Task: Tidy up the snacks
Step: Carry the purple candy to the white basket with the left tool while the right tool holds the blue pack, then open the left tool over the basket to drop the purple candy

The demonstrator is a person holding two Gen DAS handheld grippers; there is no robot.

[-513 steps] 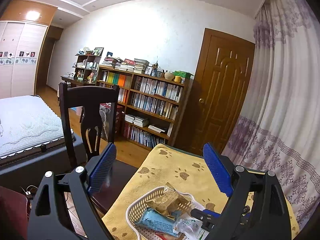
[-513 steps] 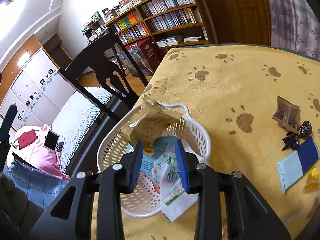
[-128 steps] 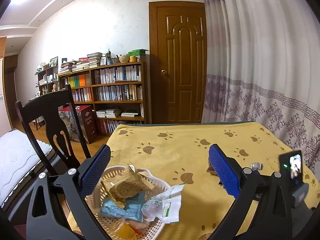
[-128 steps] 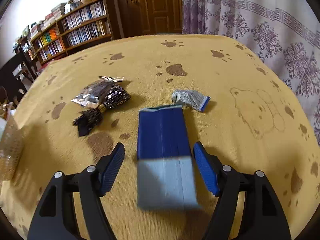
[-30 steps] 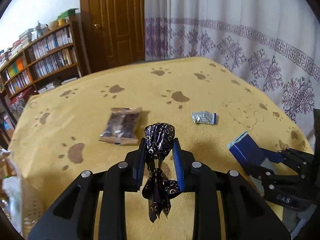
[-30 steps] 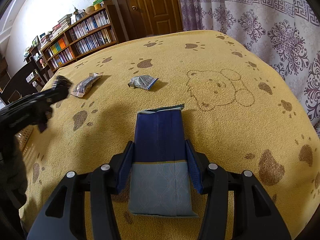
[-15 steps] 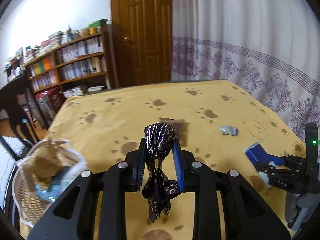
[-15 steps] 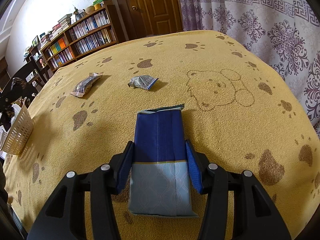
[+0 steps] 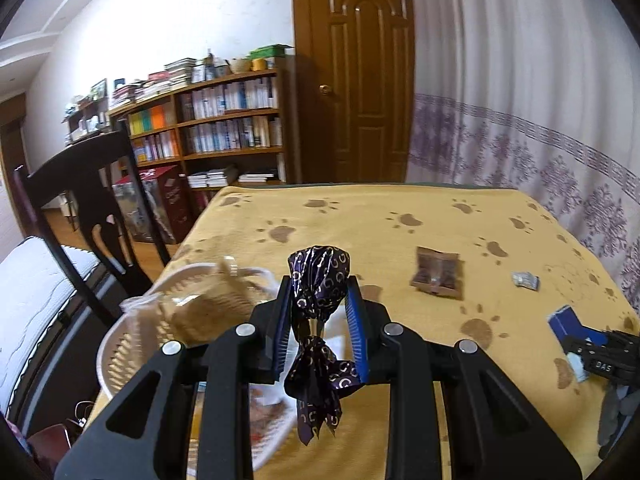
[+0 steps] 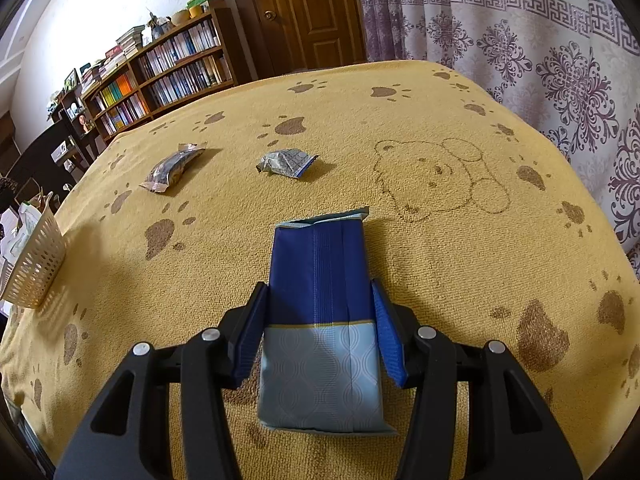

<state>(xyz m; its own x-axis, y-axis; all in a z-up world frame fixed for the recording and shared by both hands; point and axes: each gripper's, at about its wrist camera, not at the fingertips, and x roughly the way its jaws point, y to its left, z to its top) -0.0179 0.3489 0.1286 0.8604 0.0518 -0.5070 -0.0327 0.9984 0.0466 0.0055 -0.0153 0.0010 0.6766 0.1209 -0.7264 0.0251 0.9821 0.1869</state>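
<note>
Yellow cloth with brown paw prints (image 10: 400, 128) covers the table, with a bookcase (image 9: 224, 128), a wooden door (image 9: 352, 72) and a patterned curtain (image 10: 560, 60) behind it.

The white basket (image 9: 132, 336) is the landmark. It sits at the table's edge beside a dark chair (image 9: 84, 200), already holding several packets, blurred in the left wrist view. The left gripper (image 9: 319, 322) has its jaws clamped on a dark purple foil-wrapped sweet (image 9: 318, 280), whose long axis runs upright between the pads, twisted tail hanging down. The sweet is held in the air just to the right of the basket and near its rim, so the basket lies down and left of the jaws. I judge the next step to be a short shift leftward over the opening, then a release.

The right gripper (image 10: 320, 326) is well away from the basket, on the curtain side of the table. Its jaws are closed against the sides of a blue and pale grey packet (image 10: 320, 312), whose long axis points straight ahead along the fingers; whether the packet is lifted or resting on the cloth I cannot tell. Between this packet and the basket lie a brown wrapped bar (image 10: 172, 168) and, further from the basket, a small silver and blue wrapper (image 10: 286, 163).

Letters on the right gripper's body, seen from the left wrist camera, look like "DAS"; printing on the wrappers is too small to read.
</note>
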